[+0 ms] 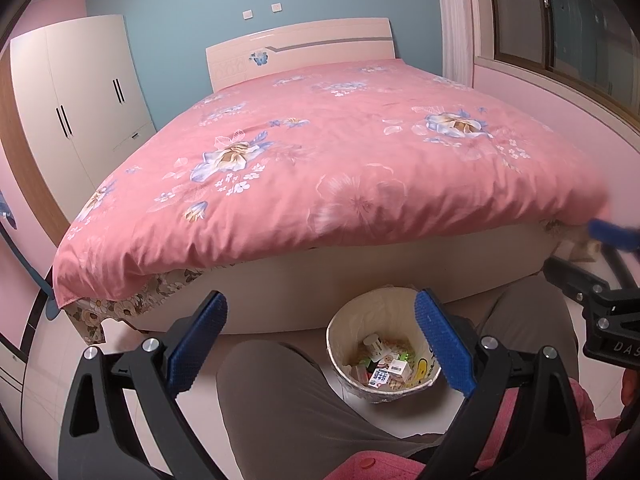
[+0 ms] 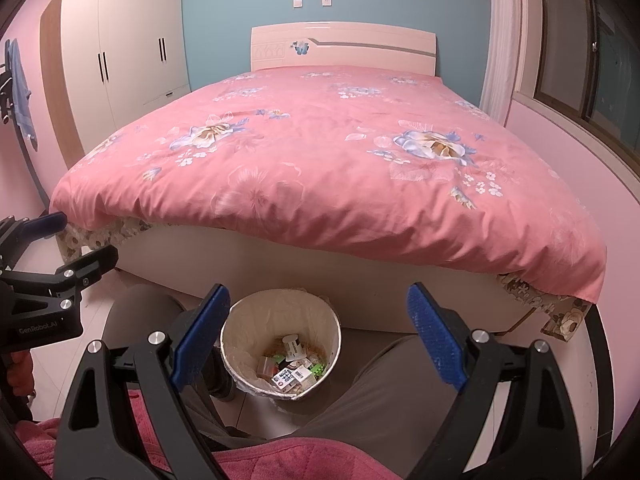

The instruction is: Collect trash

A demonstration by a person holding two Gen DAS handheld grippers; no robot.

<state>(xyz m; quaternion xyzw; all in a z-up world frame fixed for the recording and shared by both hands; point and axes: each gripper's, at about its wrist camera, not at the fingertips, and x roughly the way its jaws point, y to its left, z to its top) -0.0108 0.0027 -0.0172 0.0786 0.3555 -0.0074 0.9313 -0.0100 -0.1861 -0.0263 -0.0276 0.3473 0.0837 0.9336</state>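
Note:
A small round trash bin (image 1: 340,364) with a white liner stands on the floor at the foot of the bed, between the person's knees. It also shows in the right wrist view (image 2: 240,356). Several small boxes and bottles (image 1: 386,370) lie inside it (image 2: 294,368). My left gripper (image 1: 320,344) is open and empty, held above the bin. My right gripper (image 2: 318,340) is open and empty, also above the bin. Each gripper shows at the edge of the other's view.
A bed with a pink floral duvet (image 1: 340,152) fills the room ahead (image 2: 320,152). A white wardrobe (image 1: 80,100) stands at the left. A window (image 2: 580,60) is on the right wall. The person's grey-trousered legs (image 1: 280,400) flank the bin.

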